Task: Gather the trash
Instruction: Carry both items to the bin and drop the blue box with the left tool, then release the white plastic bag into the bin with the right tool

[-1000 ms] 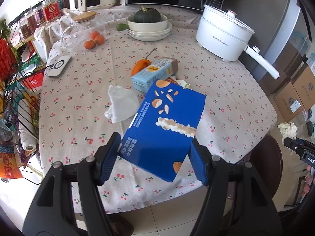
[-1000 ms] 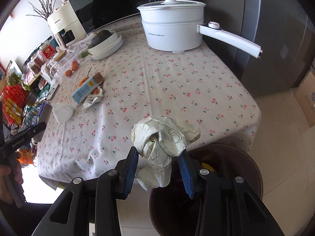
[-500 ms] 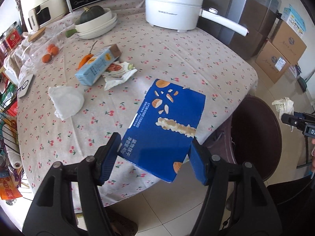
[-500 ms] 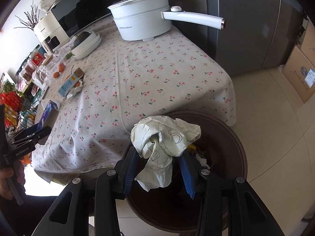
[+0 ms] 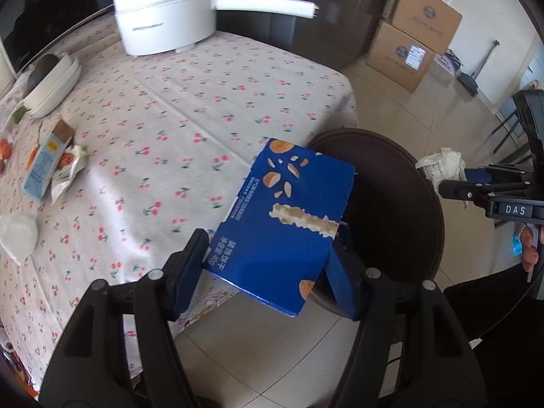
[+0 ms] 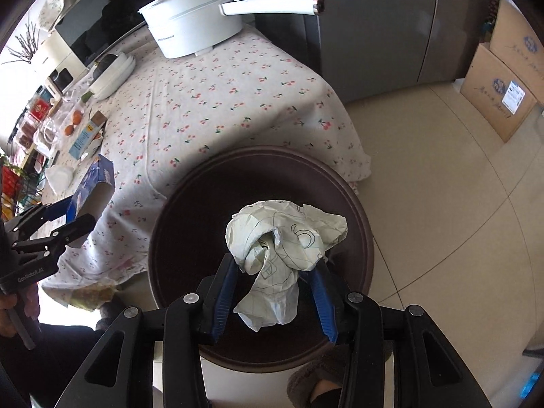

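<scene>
Right wrist view: the right claw (image 6: 272,285) is closed on a crumpled paper (image 6: 284,241), its blue pads pressing the wad from both sides, right above the dark round bin (image 6: 190,210) on the tiled floor. Past the bin hangs the edge of the cherry-print table (image 6: 217,102). At the left the left claw (image 6: 73,217) holds a blue box (image 6: 97,178) over the table's edge. Farther back on the table lie a light-blue carton (image 6: 85,136) and a white tissue (image 6: 59,175), then a white pot (image 6: 195,23) with a long handle.

Left wrist view: the left claw (image 5: 268,265) grips the blue box (image 5: 289,217) by its sides, tilted, over the gap between the table (image 5: 170,102) edge and the bin (image 5: 401,204). Over the bin's right side, the right claw (image 5: 455,183) carries the paper (image 5: 442,165). On the table's left lie the tissue (image 5: 17,234), the carton (image 5: 46,163) and a wrapper (image 5: 66,173); the pot (image 5: 166,10) stands beyond, with cardboard boxes (image 5: 411,40) on the floor behind.
</scene>
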`<move>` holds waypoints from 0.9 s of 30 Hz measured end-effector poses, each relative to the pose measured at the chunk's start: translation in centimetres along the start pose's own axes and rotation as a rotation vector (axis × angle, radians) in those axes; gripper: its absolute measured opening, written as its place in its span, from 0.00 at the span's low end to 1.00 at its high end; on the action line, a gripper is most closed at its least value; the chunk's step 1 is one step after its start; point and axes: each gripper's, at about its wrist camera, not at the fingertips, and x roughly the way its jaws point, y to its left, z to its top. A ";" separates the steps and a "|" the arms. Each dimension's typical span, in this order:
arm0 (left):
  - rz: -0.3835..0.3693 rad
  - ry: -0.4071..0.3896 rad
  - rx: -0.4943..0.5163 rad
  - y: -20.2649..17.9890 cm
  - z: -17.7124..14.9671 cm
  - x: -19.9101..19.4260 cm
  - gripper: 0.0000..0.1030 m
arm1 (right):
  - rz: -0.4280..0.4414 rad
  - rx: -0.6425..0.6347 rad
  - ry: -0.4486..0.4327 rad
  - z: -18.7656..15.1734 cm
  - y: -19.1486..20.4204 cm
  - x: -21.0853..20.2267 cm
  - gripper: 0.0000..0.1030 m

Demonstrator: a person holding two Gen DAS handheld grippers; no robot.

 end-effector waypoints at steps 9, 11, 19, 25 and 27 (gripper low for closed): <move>-0.005 -0.008 0.145 -4.1 0.8 1.9 0.84 | -0.010 0.051 0.005 -1.0 -2.8 -0.5 0.44; 0.021 -0.007 0.154 -4.1 0.8 2.0 0.84 | -0.008 0.055 0.006 -1.1 -3.1 -0.6 0.44; 0.049 0.005 0.082 -2.2 0.6 1.8 0.85 | -0.004 0.046 0.008 -1.1 -2.7 -0.5 0.44; 0.059 -0.005 0.010 -0.6 0.5 1.1 0.85 | 0.006 0.035 0.009 -0.9 -1.9 -0.3 0.51; 0.068 -0.010 -0.007 -0.1 0.5 0.8 0.85 | 0.029 0.047 0.011 -0.7 -1.6 -0.3 0.70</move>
